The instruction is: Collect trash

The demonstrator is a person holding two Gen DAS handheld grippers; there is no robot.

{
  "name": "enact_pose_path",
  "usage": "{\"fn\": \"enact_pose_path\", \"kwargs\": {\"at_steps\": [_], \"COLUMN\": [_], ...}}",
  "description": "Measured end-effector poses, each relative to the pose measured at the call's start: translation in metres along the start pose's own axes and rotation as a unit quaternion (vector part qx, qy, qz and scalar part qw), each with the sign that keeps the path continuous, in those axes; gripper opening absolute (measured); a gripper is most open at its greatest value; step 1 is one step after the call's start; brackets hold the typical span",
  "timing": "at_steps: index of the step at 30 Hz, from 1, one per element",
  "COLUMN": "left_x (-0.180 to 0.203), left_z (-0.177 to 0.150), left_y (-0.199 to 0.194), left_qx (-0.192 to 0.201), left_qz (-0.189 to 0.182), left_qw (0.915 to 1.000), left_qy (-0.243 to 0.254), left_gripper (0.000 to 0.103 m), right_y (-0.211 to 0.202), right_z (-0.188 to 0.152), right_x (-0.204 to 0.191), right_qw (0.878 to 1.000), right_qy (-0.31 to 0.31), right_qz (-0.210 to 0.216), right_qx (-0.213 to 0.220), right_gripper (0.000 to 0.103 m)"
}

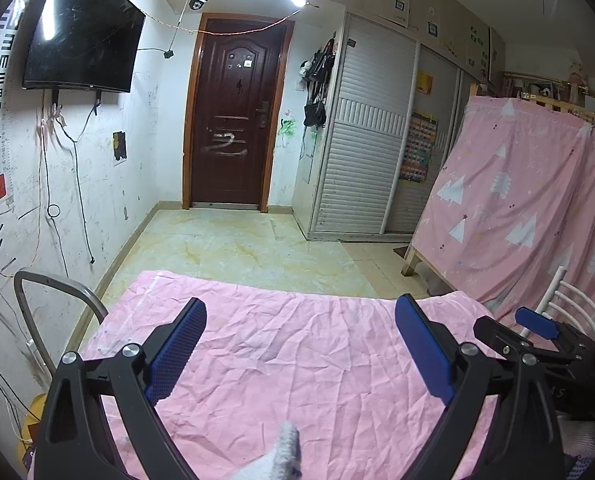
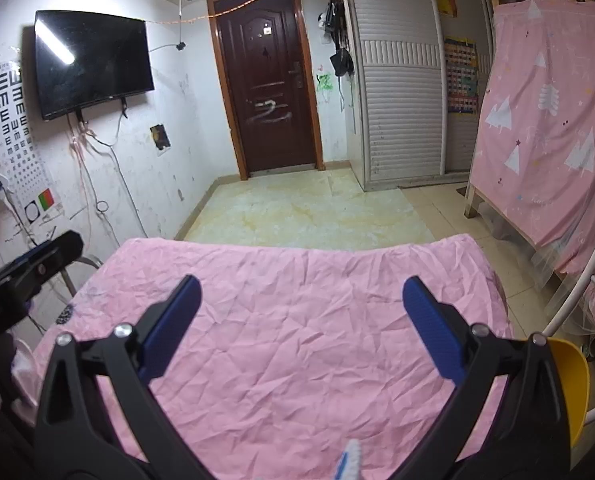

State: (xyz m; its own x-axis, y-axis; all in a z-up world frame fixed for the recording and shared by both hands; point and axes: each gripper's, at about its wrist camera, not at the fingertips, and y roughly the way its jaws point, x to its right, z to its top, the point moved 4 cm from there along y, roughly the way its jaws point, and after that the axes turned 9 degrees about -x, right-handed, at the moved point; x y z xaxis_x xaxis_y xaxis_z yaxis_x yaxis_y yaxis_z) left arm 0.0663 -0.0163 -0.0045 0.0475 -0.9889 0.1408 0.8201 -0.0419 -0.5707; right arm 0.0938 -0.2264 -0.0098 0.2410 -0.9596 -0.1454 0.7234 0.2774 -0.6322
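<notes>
My left gripper [image 1: 300,312] is open and empty above a table covered with a wrinkled pink cloth [image 1: 297,360]. My right gripper [image 2: 301,292] is open and empty above the same cloth [image 2: 297,340]. The right gripper also shows at the right edge of the left wrist view [image 1: 537,328], and the left gripper at the left edge of the right wrist view [image 2: 37,260]. A pale gloved fingertip [image 1: 287,444] pokes up at the bottom of the left view; a blue-and-white one [image 2: 351,460] does so in the right view. No trash shows on the cloth.
A yellow container [image 2: 569,384] stands at the table's right side beside a white metal frame [image 2: 585,280]. A grey chair back [image 1: 53,292] and a yellow object [image 1: 29,424] are at the table's left. A pink-draped bunk [image 1: 517,216], wardrobe [image 1: 369,132] and door [image 1: 233,112] lie beyond.
</notes>
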Motion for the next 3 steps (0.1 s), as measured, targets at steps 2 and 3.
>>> {"fn": "enact_pose_path", "kwargs": {"at_steps": [2, 3], "left_x": [-0.0027, -0.0038], "left_z": [-0.0003, -0.0006], "left_y": [0.0017, 0.0029], "left_qx": [-0.002, -0.003], "left_qz": [0.0, 0.001], "left_qw": [1.0, 1.0], "left_qy": [-0.004, -0.005], "left_gripper": [0.086, 0.086], "right_y": [0.0023, 0.0032], "right_z": [-0.0002, -0.0008], "right_x": [0.0002, 0.0004], "right_qw": [1.0, 1.0], "right_qy": [0.002, 0.003], "right_qz": [0.0, 0.001], "right_qx": [-0.001, -0.003], "right_gripper": [0.097, 0.097]}}
